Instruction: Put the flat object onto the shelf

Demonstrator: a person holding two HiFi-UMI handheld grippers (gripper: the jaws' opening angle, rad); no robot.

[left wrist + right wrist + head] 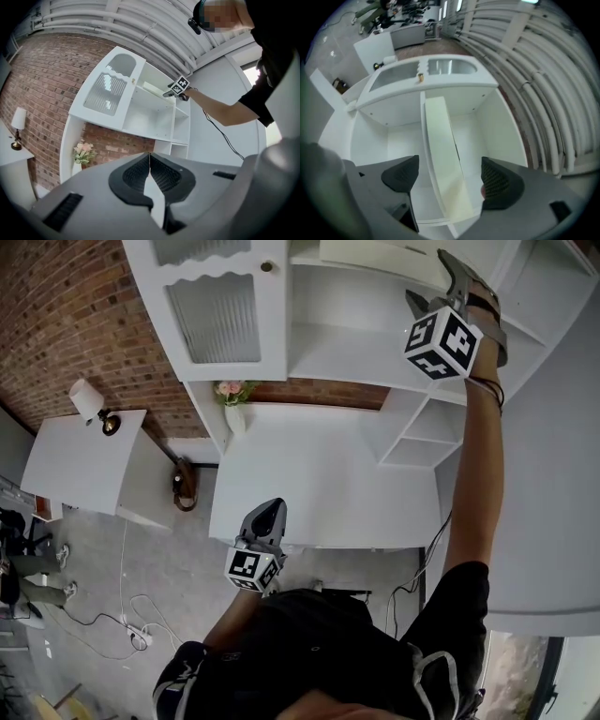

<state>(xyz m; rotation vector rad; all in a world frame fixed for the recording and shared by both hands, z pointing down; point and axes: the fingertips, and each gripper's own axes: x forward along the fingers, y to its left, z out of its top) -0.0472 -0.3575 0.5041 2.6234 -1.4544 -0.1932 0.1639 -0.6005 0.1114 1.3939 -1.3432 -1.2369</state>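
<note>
- The right gripper's (pixel 449 164) fingers (pixel 499 185) are spread wide; the pale flat board (pixel 443 154) shows in the gap between them, with clear space to each pad, so neither pad presses it.
- Just ahead of these fingers the board runs lengthwise away from them, lying in the open top compartment of a white cabinet (pixel 328 352); in the head view the board (pixel 375 253) rests on the top shelf (pixel 305 262), just to the left of the raised right gripper (pixel 459 287).
- Beyond the board and to the fingers' left is the cabinet's door (pixel 422 72) with a small knob (pixel 420 77).
- The left gripper's (pixel 149 157) fingers (pixel 164 176) are pressed together with nothing between them; the board is far ahead of and above them, up on the shelf.
- This gripper (pixel 267 521) hangs low at the near edge of a white desk (pixel 319 484); past its fingertips, at the desk's back left corner, stands a vase of flowers (pixel 232 399) against a brick wall (pixel 66 306).
- Well off to the left of those fingers is a small white table (pixel 80 465) with a lamp (pixel 89 401); cables (pixel 122 615) lie on the floor below it.
</note>
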